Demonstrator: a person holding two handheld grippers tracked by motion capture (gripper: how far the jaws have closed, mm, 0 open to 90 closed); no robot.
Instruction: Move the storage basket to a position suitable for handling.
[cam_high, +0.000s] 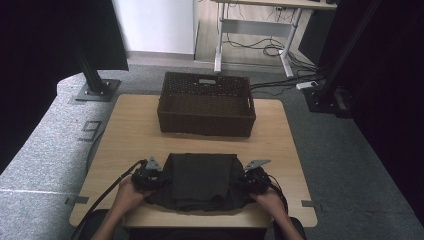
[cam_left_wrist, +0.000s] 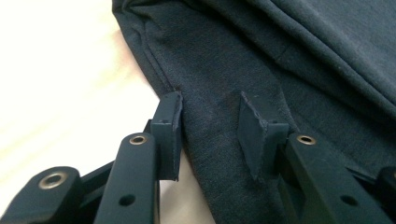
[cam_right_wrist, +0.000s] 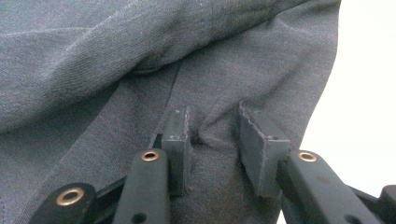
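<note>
Left gripper (cam_high: 156, 178), at the dark cloth's (cam_high: 202, 180) nine o'clock edge, has its jaws parted over the hem, pinching nothing. Folded, the cloth lies at the table's (cam_high: 125, 130) near edge, basket (cam_high: 206, 104) at twelve o'clock. Right gripper (cam_high: 245, 180), at three o'clock, pinches a fold.

High view: fixed above the person's edge of the wooden table (cam_high: 130, 130), facing forward and down, far enough to take in the wicker basket (cam_high: 206, 105) and floor beyond. Each gripper view: rides low, looking along its jaws, very close on the dark folded garment (cam_high: 200, 180) (cam_left_wrist: 280, 56) (cam_right_wrist: 93, 60), common to all three.
</note>
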